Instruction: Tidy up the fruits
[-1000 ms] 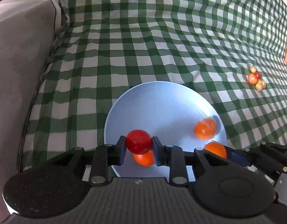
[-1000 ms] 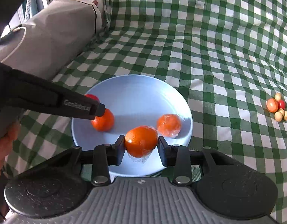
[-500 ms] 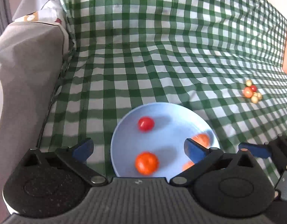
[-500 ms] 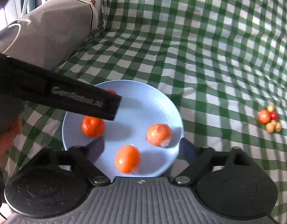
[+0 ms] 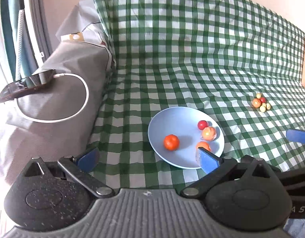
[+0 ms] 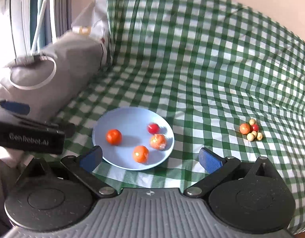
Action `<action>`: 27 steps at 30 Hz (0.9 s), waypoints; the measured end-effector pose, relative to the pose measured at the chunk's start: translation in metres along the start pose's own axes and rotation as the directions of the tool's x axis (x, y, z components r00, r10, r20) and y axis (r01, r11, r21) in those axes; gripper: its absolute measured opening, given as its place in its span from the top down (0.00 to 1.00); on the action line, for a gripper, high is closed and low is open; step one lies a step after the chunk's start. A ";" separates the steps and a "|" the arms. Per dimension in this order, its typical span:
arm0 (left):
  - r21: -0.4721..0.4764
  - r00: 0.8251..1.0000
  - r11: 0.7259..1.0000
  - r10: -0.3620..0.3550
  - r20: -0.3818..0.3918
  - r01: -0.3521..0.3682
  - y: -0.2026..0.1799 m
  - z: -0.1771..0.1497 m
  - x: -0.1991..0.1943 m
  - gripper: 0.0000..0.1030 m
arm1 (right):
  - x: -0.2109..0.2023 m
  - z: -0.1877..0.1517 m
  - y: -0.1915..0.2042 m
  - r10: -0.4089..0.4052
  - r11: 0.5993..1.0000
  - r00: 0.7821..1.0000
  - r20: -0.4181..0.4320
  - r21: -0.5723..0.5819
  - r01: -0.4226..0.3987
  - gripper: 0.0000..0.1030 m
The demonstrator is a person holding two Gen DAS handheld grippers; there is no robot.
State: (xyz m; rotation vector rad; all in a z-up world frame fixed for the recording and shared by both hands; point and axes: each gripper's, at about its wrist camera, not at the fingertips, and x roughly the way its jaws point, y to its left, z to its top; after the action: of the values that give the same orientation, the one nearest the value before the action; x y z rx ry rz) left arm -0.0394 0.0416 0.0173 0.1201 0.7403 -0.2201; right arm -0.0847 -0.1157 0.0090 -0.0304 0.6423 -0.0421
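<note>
Left wrist view
- Left gripper (image 5: 147,159): jaws spread wide, released; nothing is held between the blue pads (image 5: 88,157).
- Plate (image 5: 162,119): pale blue, seen on the green checked cloth (image 5: 192,59), ahead and right of the jaws; its near rim is partly covered by the right-side pad.
- Fruit on plate: one orange (image 5: 171,142) sits left of centre; a small red fruit (image 5: 202,125) is found by the far right rim; a wrapped orange (image 5: 209,133) lies just beside it; a third orange (image 5: 203,145) is partly hidden behind the pad.
- Cluster (image 5: 261,103): small red, orange and pale fruits lie grouped on the cloth, well apart from the plate, to the right.
- Cushion (image 5: 59,91): grey, with a white ring, is seen at the left edge of the cloth.
- Right gripper (image 5: 298,136): only one blue pad and a black body are seen at the right edge.

Right wrist view (some blur)
- Right gripper (image 6: 150,159): jaws still opening, nothing between them; the plate's (image 6: 116,119) near rim is seen through the gap.
- Fruit on plate: orange (image 6: 114,136) at left; red fruit (image 6: 153,128) at far right; wrapped orange (image 6: 158,141) touching or just beside it; third orange (image 6: 140,154) nearest the jaws.
- Cluster (image 6: 250,130): lies on the cloth (image 6: 211,59), right of the plate, well apart.
- Left gripper (image 6: 29,136): black body with lettering is seen at the left edge; its jaws cannot be judged here.
- Cushion (image 6: 63,69): at far left.
</note>
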 end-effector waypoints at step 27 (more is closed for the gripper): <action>0.009 1.000 1.000 0.016 -0.007 -0.016 -0.002 -0.005 -0.022 0.00 | -0.040 -0.015 -0.004 -0.013 0.997 1.000 0.025 0.075 0.011 0.01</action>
State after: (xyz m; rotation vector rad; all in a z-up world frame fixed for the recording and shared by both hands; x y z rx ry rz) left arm -0.0588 0.0443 0.0285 0.1349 0.7452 -0.2077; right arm -0.1254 -0.1180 0.0211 0.0370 0.6148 -0.0774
